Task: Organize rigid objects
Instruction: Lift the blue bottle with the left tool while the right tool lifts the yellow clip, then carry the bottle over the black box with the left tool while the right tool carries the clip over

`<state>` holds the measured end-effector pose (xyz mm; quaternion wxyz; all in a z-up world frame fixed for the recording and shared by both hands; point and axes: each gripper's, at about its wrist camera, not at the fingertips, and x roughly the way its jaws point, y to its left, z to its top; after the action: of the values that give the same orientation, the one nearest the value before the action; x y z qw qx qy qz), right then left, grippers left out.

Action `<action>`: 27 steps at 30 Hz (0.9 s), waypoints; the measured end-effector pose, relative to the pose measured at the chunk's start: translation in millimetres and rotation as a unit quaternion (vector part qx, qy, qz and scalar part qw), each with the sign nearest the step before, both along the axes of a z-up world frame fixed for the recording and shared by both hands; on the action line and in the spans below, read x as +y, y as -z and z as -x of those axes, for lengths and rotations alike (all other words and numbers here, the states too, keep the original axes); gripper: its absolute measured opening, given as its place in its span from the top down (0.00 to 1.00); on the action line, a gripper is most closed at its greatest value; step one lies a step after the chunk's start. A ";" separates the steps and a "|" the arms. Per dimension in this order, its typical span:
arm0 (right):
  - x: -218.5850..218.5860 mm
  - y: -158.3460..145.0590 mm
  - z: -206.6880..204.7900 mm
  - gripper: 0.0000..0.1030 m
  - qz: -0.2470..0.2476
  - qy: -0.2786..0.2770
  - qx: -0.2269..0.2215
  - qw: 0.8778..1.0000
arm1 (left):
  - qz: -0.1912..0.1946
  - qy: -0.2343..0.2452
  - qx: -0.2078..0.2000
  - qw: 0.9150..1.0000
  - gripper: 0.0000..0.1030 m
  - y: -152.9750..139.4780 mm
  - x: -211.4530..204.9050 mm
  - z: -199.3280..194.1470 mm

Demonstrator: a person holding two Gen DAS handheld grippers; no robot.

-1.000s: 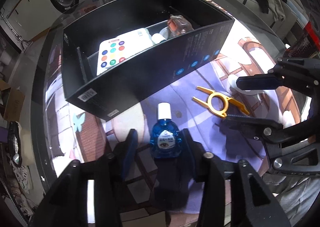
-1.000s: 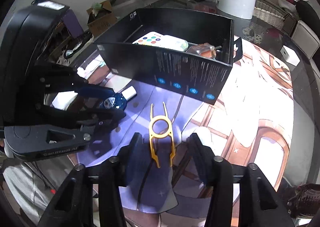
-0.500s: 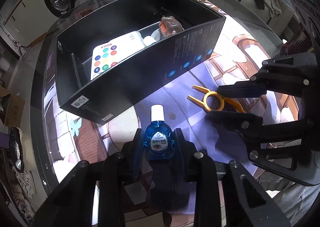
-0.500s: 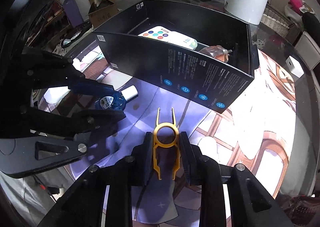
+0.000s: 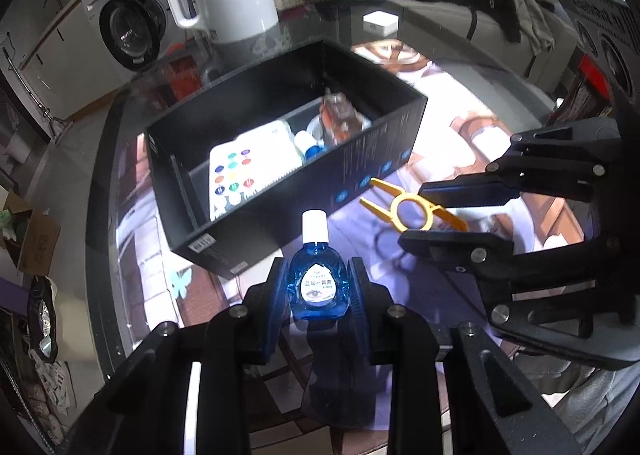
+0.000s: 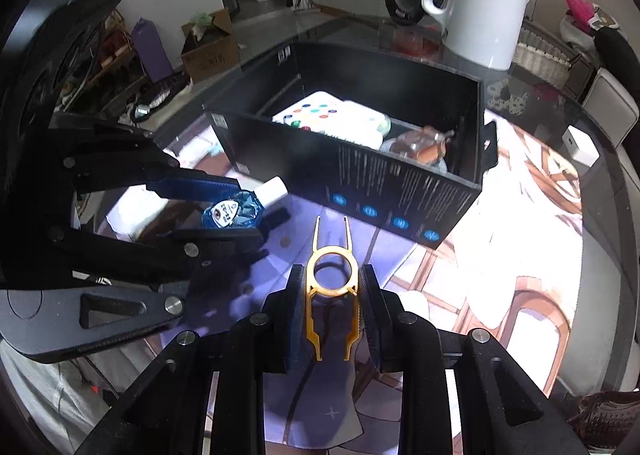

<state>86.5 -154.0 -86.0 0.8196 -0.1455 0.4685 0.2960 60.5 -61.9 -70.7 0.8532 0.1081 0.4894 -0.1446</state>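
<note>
Black box (image 5: pixel 384 159) holds a colour-dotted white case (image 5: pixel 244 171) (plus a wrapped item); left gripper (image 5: pixel 318 291) clamps the blue dropper bottle (image 5: pixel 316 287), right gripper (image 6: pixel 332 303) the yellow tool (image 6: pixel 332 287).

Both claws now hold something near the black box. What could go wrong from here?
1. The right claw pinches the thin yellow tool only by its edges; it could twist or slip out.
2. The left claw and right claw sit close together, so they might collide heading for the black box.
3. The box already holds items; the blue bottle could land on them and tip.
</note>
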 end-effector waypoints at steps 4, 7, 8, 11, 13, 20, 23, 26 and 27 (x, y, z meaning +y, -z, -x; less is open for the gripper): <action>-6.5 -21.7 5.1 0.74 -0.038 0.002 -0.035 0.999 | 0.022 0.000 -0.046 0.999 0.72 -22.7 5.8 6.6; -9.5 -36.3 10.6 0.74 -0.060 0.008 -0.064 0.996 | 0.037 -0.002 -0.086 0.996 0.72 -41.1 10.8 9.8; -11.6 -41.7 12.4 0.74 -0.067 0.010 -0.075 0.995 | 0.040 -0.003 -0.102 0.994 0.72 -47.4 12.9 11.5; -14.3 -53.4 17.6 0.74 -0.087 0.018 -0.100 0.991 | 0.053 -0.012 -0.145 0.988 0.72 -64.1 17.3 17.5; -17.0 -62.4 21.6 0.74 -0.099 0.021 -0.124 0.987 | 0.055 -0.021 -0.172 0.983 0.72 -72.7 18.8 19.4; -21.3 -93.9 50.4 0.74 -0.145 0.032 -0.234 0.961 | 0.081 -0.052 -0.252 0.963 0.72 -97.9 37.6 29.0; -25.3 -106.6 56.9 0.74 -0.164 0.038 -0.274 0.947 | 0.093 -0.062 -0.279 0.954 0.72 -105.2 45.8 35.5; -28.7 -113.3 66.3 0.74 -0.178 0.031 -0.301 0.936 | 0.101 -0.068 -0.296 0.947 0.72 -108.6 50.8 38.4; -28.9 -114.6 70.0 0.74 -0.180 0.028 -0.309 0.933 | 0.103 -0.067 -0.300 0.946 0.72 -109.4 52.1 39.7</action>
<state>16.6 -182.9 28.6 0.9443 -0.0659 0.1351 0.2926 20.8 -9.8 38.7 0.9748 0.0245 0.1991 -0.0975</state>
